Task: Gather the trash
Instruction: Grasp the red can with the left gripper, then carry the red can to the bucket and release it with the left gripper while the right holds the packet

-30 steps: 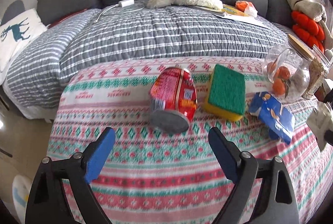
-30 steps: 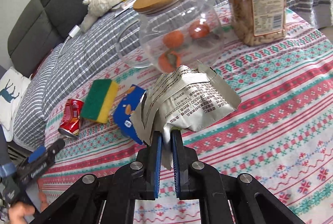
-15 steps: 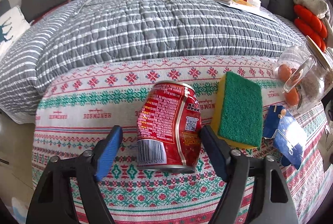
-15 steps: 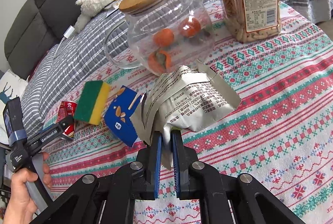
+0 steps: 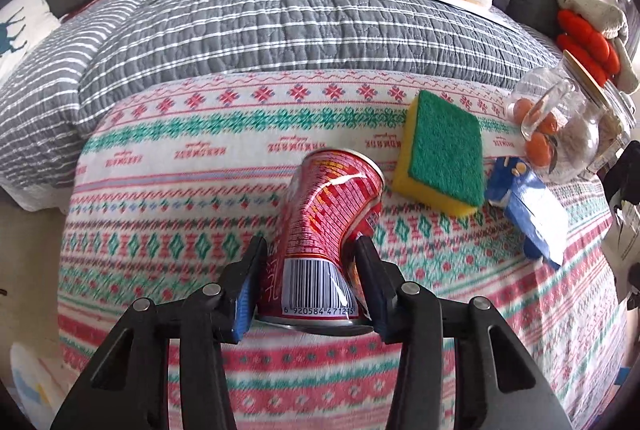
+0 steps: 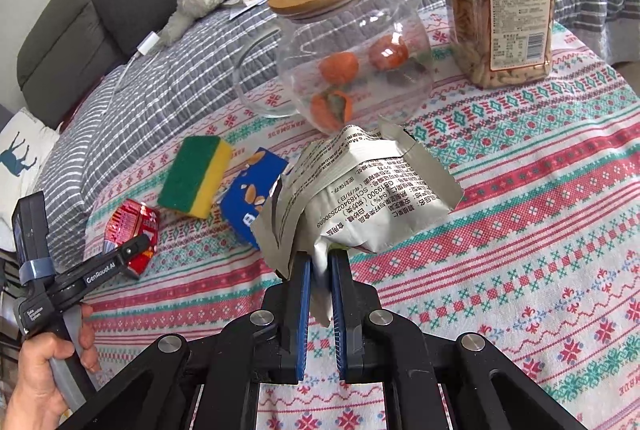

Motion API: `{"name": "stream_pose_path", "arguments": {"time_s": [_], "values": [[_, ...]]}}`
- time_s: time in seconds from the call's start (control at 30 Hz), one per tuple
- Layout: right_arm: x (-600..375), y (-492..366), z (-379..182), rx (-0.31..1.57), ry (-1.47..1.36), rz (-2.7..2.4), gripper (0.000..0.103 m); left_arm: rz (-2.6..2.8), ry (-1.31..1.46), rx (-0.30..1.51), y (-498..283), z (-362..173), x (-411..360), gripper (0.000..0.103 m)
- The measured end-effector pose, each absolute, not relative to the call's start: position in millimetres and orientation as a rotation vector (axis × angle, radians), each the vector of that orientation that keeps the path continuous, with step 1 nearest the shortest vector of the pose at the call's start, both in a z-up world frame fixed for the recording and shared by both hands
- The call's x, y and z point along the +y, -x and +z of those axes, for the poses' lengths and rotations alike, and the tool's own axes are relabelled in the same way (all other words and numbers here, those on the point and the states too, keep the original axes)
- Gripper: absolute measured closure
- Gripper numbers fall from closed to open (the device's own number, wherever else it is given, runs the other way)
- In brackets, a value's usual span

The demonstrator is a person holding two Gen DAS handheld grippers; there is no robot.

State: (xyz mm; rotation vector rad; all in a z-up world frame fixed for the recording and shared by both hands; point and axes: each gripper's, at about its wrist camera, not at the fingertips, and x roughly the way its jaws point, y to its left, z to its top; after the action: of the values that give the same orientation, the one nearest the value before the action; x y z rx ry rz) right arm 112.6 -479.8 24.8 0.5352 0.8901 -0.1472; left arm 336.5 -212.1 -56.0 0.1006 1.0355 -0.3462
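Note:
My left gripper (image 5: 310, 262) is shut on a dented red can (image 5: 324, 226) that lies on the patterned tablecloth; its sides are pinched in between the pads. The same can (image 6: 130, 226) shows in the right wrist view, with the left gripper (image 6: 140, 244) on it. My right gripper (image 6: 320, 262) is shut on a crumpled silver-white snack wrapper (image 6: 360, 198) and holds it above the table. A blue snack wrapper (image 5: 532, 210) lies on the cloth right of the can and also shows in the right wrist view (image 6: 252, 198).
A green-and-yellow sponge (image 5: 444, 150) lies between the can and the blue wrapper. A glass jar with oranges and a wooden lid (image 6: 352, 70) and a plastic jar of snacks (image 6: 500, 2) stand further back. A grey sofa with a striped quilt (image 5: 280, 22) lies behind the table.
My left gripper moved up around the red can and closed on it, denting its sides. My right gripper kept hold of the silver wrapper and shifted slightly.

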Motion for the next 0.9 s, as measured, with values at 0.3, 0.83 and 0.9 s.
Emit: {"name": "stream_pose_path", "arguments": {"time_s": [0.3,0.83,0.9], "values": [[-448.5,-95.8,31.8,0.93,-0.513,-0.1,0.095,-0.369,-0.089,1.065,-279.1,-48.4,-173.8,0.056],[-383.0,-85.4,36.9,0.983,-0.399,-0.009,0.095,-0.4,0.025,1.083,-198.8,-39.9,-88.3,0.101],[-372.7,-86.4,35.6,0.992,-0.377,-0.001,0.095,-0.4,0.026,1.087,-195.9,-40.7,-84.4,0.101]]}}
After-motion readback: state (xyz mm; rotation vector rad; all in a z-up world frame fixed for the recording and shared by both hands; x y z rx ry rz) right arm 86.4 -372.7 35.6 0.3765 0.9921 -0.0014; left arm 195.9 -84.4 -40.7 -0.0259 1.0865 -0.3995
